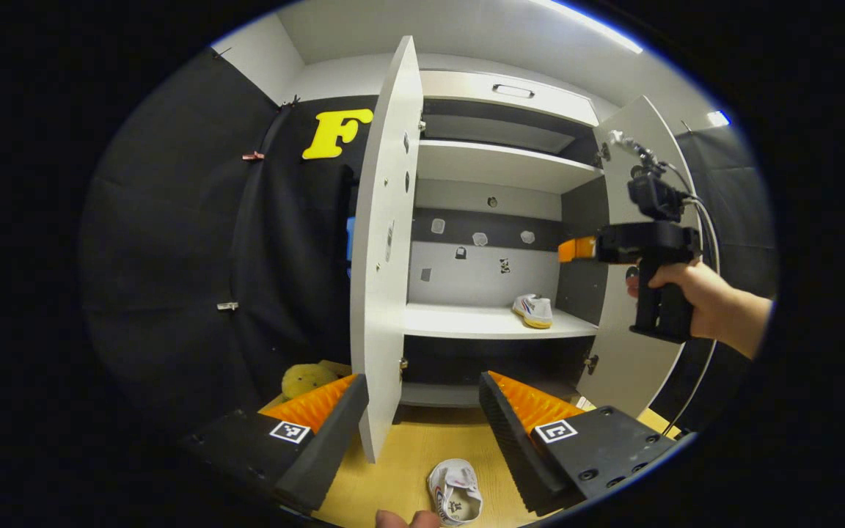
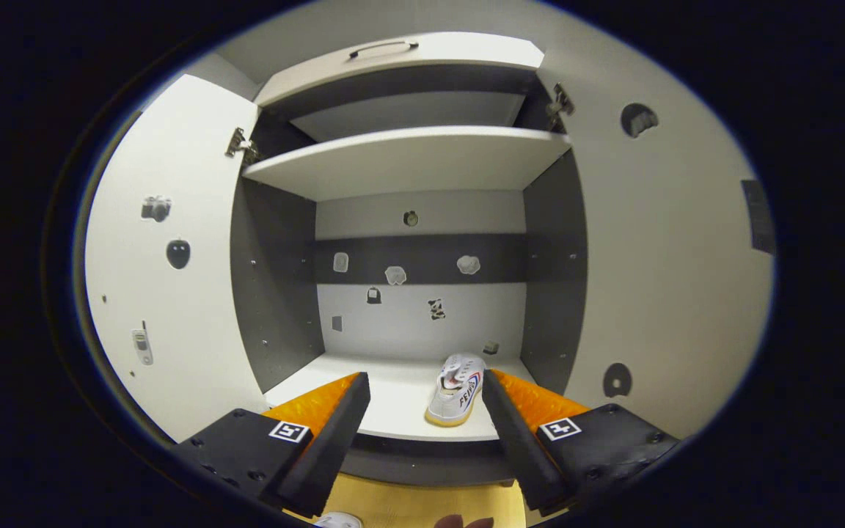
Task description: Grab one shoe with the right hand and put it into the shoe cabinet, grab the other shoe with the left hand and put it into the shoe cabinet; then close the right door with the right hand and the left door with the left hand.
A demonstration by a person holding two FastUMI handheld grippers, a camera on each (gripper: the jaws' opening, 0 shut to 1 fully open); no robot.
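One shoe is sitting on the cabinet's middle shelf, toward its right side, toe pointing out of the cabinet in the right gripper view. The other shoe is lying on the wooden floor in front of the cabinet, just below the left gripper, whose fingers are standing spread wide with nothing between them. The right gripper is hovering in front of the shelf with its fingers also spread apart and empty, the shelved shoe showing between them, close beside the right finger; in the left gripper view a hand is holding this gripper up near the right door. Both doors are standing open: the left door is swung out edge-on toward the left gripper, rising between its fingers and blocking part of the way into the cabinet, while the right door is folded back to the side. Small stickers are dotting the back panel and the insides of the doors. A yellow plush toy is resting on the floor left of the left door, behind the left finger. An upper shelf is spanning the cabinet above.
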